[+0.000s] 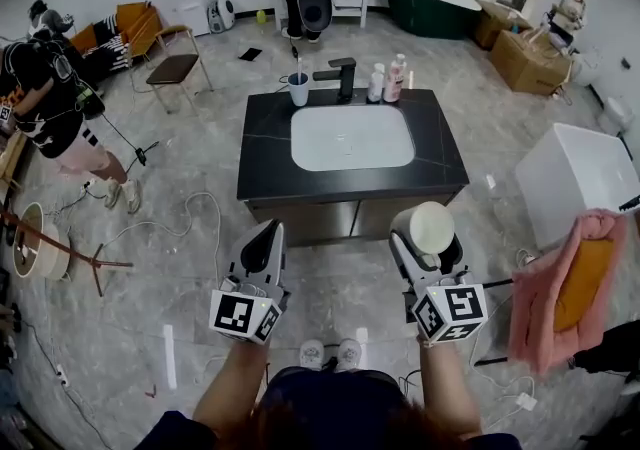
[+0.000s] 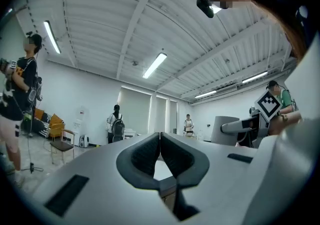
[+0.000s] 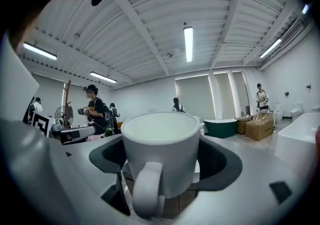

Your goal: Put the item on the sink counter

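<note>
Both forearms reach out level toward the sink counter [image 1: 268, 163], stopping short of its front edge. The left gripper [image 1: 265, 234] has its jaws pressed together, empty. The right gripper [image 1: 421, 242] clamps a white mug [image 1: 430, 224], upright, handle facing the person, in the air before the counter.

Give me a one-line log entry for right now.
left claw: shut, empty | right claw: shut on mug, upright | counter: ahead, mug not yet on it
</note>
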Available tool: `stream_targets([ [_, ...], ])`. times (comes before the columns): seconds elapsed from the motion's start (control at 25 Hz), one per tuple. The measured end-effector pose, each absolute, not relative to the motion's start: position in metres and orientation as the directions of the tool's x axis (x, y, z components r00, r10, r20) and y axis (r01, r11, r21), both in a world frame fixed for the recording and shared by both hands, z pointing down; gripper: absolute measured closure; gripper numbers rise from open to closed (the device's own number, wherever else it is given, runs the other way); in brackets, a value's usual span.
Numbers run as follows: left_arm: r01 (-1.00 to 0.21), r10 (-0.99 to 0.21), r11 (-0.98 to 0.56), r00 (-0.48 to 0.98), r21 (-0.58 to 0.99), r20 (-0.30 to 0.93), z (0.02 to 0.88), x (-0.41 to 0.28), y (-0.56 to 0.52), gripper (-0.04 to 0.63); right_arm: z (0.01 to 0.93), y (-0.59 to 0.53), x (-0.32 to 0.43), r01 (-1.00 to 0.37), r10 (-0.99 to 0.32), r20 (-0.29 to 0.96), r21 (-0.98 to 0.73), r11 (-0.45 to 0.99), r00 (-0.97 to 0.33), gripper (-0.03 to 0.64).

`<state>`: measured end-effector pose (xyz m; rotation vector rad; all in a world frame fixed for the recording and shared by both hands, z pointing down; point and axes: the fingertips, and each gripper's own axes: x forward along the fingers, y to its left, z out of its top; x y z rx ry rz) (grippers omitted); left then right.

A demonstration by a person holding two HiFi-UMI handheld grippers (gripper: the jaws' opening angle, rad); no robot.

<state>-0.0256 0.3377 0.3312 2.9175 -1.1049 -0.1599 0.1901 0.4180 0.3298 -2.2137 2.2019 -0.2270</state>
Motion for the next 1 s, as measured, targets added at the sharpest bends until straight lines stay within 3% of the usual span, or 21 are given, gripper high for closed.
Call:
stream_targets([
  [0.52,-0.722,-0.721,-0.691,0.684,0.036,-0.108,0.326,-0.007,0.364,0.572,0.319,0.429,0.207,-0.988,-0.991,0.062,-0.104,0.112,-0.119,0.183],
  [1.0,-0.803,-0.801,-0.595,0.589,0.036,-0.105,0.335,-0.042,0.364,0.572,0.325,0.402,0.189,-0.966,-0.971,0.048,-0.119,0.228,-0.235,0.183],
])
